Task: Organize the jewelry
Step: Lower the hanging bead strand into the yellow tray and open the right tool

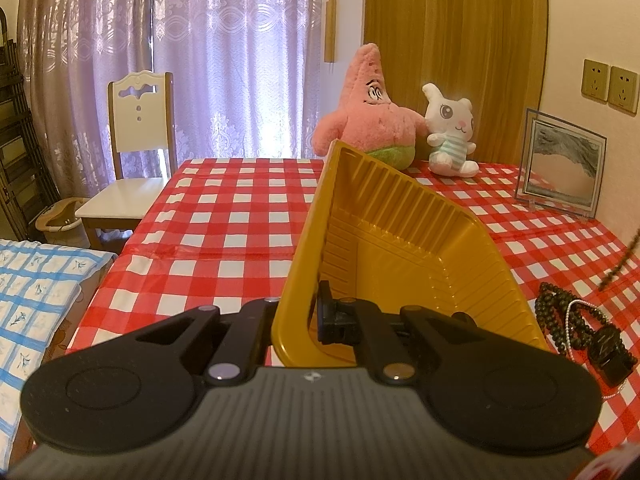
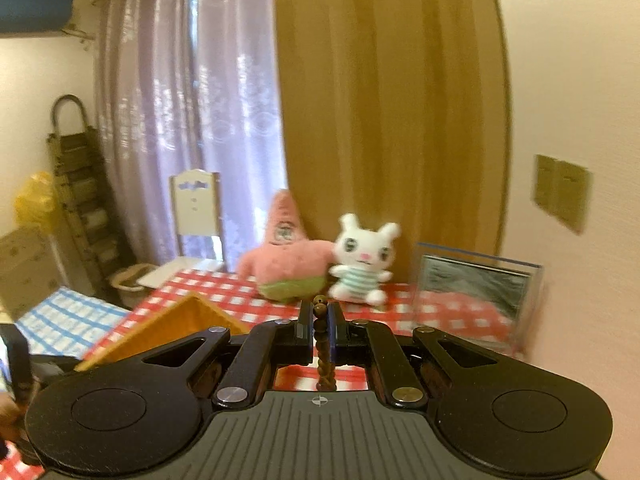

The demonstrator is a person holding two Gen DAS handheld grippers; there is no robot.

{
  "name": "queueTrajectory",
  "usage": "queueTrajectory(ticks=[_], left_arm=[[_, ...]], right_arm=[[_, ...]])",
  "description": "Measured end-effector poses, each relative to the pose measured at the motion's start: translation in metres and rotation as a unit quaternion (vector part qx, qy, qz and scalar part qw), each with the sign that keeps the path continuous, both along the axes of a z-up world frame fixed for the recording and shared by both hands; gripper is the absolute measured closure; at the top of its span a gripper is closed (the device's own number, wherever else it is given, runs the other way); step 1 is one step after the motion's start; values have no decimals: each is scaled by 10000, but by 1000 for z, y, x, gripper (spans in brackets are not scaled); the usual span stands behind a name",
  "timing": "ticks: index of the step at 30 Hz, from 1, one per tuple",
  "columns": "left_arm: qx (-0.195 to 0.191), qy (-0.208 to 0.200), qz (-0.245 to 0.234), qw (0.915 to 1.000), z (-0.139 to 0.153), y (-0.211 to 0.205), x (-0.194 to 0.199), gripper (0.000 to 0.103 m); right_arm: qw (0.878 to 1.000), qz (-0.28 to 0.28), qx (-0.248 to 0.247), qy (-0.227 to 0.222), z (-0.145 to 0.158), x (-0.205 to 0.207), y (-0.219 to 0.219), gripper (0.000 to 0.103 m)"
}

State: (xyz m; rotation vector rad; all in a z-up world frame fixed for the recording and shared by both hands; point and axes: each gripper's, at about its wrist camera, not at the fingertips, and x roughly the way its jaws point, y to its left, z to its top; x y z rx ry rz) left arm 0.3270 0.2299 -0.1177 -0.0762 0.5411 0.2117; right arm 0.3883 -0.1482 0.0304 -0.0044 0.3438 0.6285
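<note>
In the left wrist view my left gripper is shut on the near rim of a yellow ribbed plastic tray, which it holds tilted up off the red checked table. The tray looks empty inside. To its right on the cloth lie dark bead strings, a thin white pearl strand and a black watch. A dangling brown strand shows at the right edge. In the right wrist view my right gripper is shut on a brown bead bracelet that hangs between its fingers, above the table. The tray is at lower left.
A pink star plush and a white rabbit plush sit at the table's far edge. A glass picture frame stands at the right by the wall. A white chair stands beyond the left corner, and a blue checked cloth lies left.
</note>
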Motion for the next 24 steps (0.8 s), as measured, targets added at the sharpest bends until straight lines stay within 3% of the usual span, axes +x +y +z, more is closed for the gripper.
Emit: queueTrajectory(ticks=[14, 24], left_arm=[[-54, 11, 13, 10000, -2, 0, 2, 98], [-135, 47, 10, 9999, -6, 4, 5, 98]], right_arm=[[9886, 1423, 485, 87, 3, 28, 123, 96], [9812, 1561, 57, 1131, -69, 61, 175, 96]])
